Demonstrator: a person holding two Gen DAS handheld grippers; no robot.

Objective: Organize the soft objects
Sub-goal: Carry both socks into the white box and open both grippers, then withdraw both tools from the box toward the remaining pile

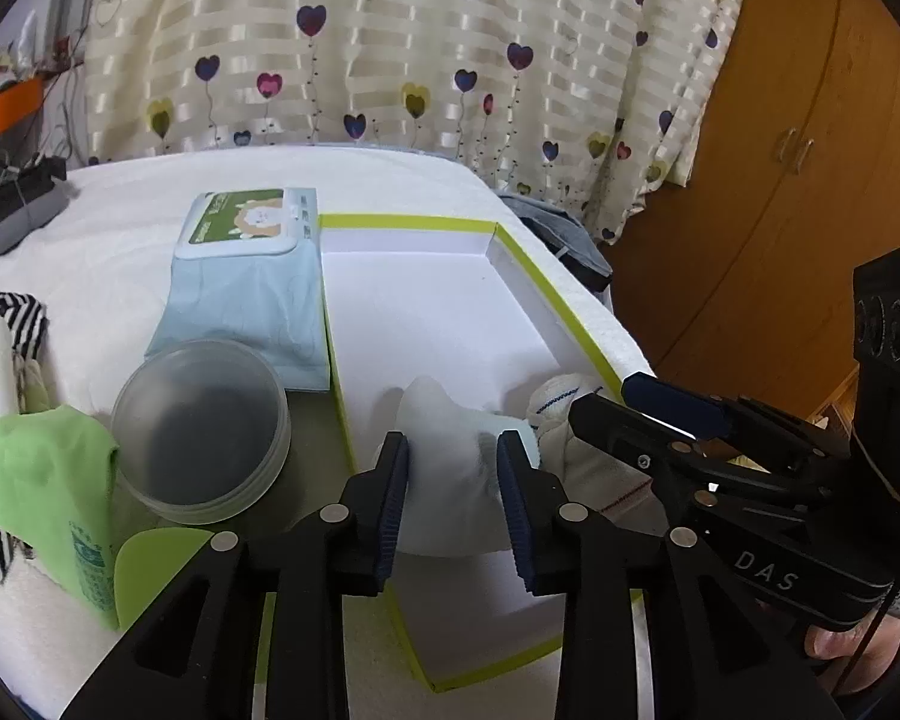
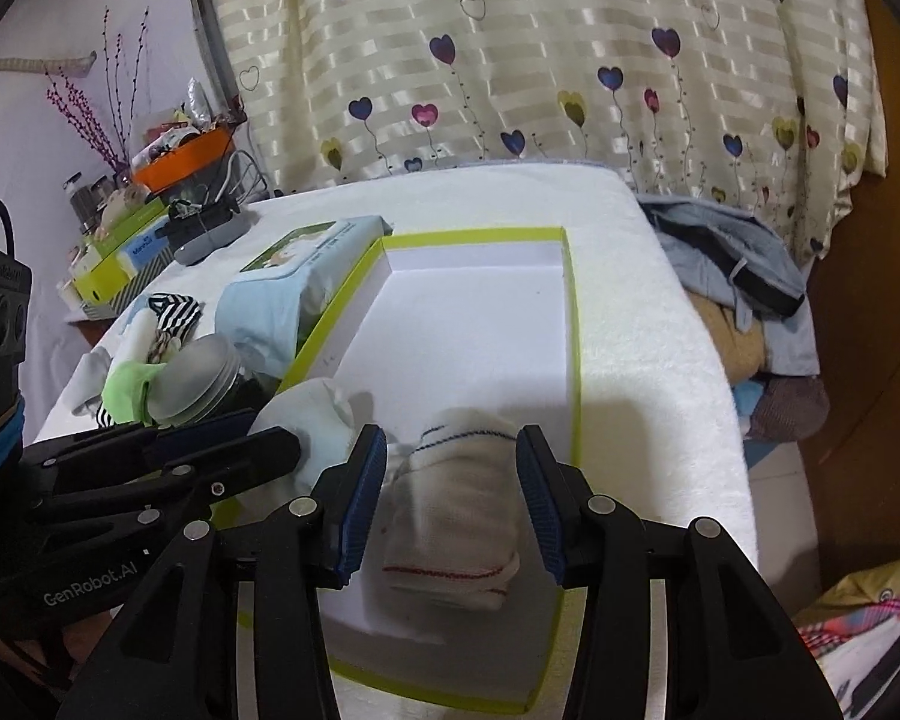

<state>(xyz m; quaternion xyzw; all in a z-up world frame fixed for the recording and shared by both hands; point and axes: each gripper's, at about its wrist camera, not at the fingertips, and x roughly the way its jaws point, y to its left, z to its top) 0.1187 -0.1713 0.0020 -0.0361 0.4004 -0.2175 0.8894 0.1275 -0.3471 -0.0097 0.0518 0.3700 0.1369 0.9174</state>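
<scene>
— Socks first: where do they sit against the fingers?

— Between the fingers of the left gripper (image 1: 453,462) lies a pale blue-white cotton sock (image 1: 450,450), bunched into a soft mound. It fills the gap from one blue ribbed pad to the other. Whether the pads squeeze it or only brush its sides, I cannot tell.

— And on the other side?

— The right gripper (image 2: 450,468) stands with its fingers fairly wide around a cream knitted sock (image 2: 450,510). That one is folded into a thick wad, and a thin slit of space shows at each pad, so nothing is gripped there.

— How does the cream one look?

— Coarse weave, a thin dark blue line across the end beyond the fingertips, a thin red line across the end nearer the palm. It lies flat, lengthwise along the fingers.

— What are both resting on?

— The near end of a shallow white cardboard box with a lime-green rim (image 2: 573,324). Its bare floor runs on ahead of both sets of fingertips. The two socks lie just beside each other, the blue one left of the cream one.

— Anything outside the fingers?

— Left of the left fingers stands a frosted round plastic jar (image 1: 201,432), with a crumpled green cloth (image 1: 42,468) further left. A pale blue wet-wipe pack (image 1: 252,276) lies ahead of the jar.
</scene>
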